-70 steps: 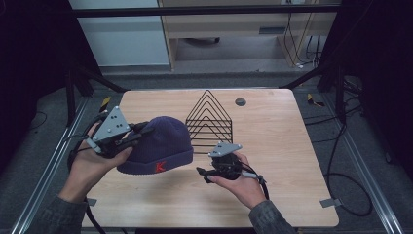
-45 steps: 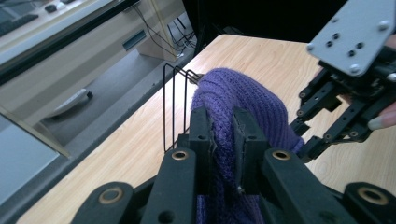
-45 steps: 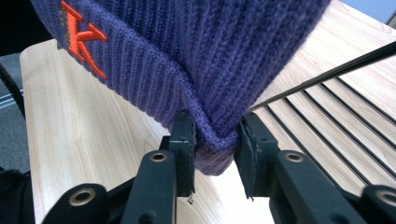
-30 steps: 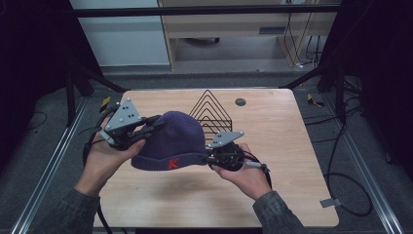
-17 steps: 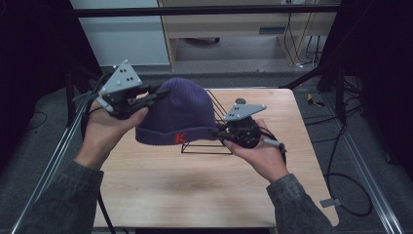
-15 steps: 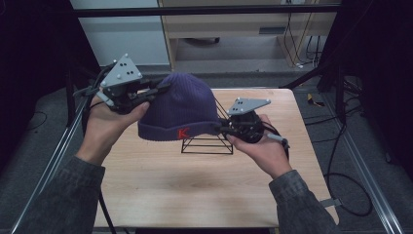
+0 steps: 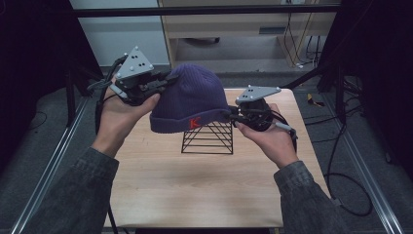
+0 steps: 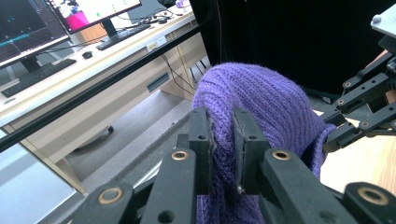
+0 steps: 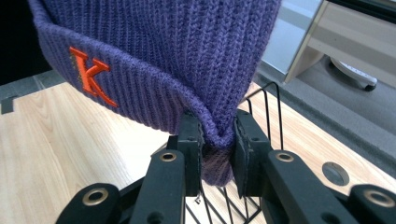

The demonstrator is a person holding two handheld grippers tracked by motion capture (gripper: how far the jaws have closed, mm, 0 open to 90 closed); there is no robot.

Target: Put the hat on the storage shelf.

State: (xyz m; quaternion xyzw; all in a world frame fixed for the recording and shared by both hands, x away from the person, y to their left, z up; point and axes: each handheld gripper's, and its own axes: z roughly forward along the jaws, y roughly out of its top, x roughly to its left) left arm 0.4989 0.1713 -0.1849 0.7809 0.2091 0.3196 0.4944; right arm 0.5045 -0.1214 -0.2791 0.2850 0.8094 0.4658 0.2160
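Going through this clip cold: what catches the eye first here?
A purple knit beanie with an orange K on its cuff is held in the air between both hands, above a black wire rack on the wooden table. The left gripper pinches a fold of the knit at one side, the right gripper clamps the cuff's edge at the other.
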